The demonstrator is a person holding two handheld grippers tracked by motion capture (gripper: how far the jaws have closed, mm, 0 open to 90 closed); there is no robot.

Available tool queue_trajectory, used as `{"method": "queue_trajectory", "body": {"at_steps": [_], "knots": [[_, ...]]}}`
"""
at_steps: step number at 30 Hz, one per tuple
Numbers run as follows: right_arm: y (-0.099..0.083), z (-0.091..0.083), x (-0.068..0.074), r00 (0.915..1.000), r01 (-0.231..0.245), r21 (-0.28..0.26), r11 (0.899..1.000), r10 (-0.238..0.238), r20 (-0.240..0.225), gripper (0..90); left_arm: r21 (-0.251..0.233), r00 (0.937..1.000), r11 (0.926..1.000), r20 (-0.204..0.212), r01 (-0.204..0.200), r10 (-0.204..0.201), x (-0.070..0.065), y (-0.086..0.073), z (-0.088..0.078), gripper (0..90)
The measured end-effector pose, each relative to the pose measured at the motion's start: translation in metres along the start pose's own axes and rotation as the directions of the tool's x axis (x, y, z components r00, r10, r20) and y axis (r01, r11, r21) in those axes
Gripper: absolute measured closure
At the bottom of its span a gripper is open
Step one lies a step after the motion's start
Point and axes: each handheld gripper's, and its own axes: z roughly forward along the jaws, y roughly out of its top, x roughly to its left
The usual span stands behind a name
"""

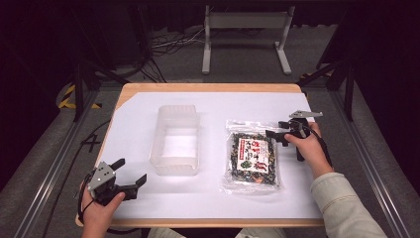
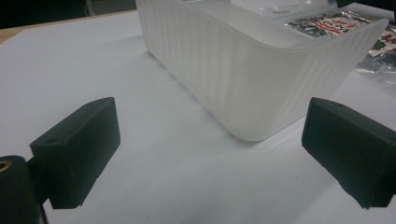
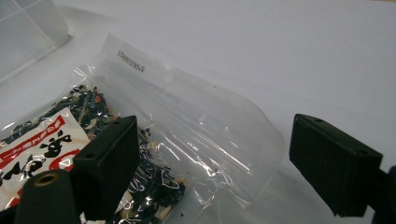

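A clear plastic bag of dark dried food with a red and white label [image 1: 252,158] lies flat on the white sheet, right of centre. My right gripper [image 1: 276,129] is open at the bag's far right corner; in the right gripper view its jaws straddle the bag's clear sealed end [image 3: 187,116] without closing on it. A frosted translucent plastic tub [image 1: 176,140] stands empty at the middle of the table. My left gripper [image 1: 130,171] is open near the front left, pointing at the tub's near corner [image 2: 252,84], with nothing between its jaws.
A white sheet [image 1: 133,124] covers most of the wooden table [image 1: 208,87]. Beyond the far edge stand a white metal frame [image 1: 245,29] and loose cables [image 1: 168,42] on the floor. Dark metal rails run along both sides.
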Motion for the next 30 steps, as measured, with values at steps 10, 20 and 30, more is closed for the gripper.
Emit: {"method": "queue_trajectory", "body": {"at_steps": [10,20,30], "knots": [[0.0002,0.0029,0.0014,1.0,0.008,0.041,0.999,-0.008,-0.006,20.5,0.003,1.0,1.0,0.001,-0.01,0.01,-0.0013,0.0004,0.0006,5.5],[0.0002,0.0059,0.0006,0.9993,-0.007,0.091,0.996,0.01,-0.035,35.2,0.005,1.0,0.9999,0.0,-0.01,0.01,-0.0009,0.0,0.0006,5.5],[-0.0021,0.0015,-0.0025,0.9986,-0.045,0.085,0.995,0.048,-0.023,57.6,0.009,0.9999,0.9999,0.004,-0.012,0.012,-0.0025,0.0002,0.0016,5.4]]}}
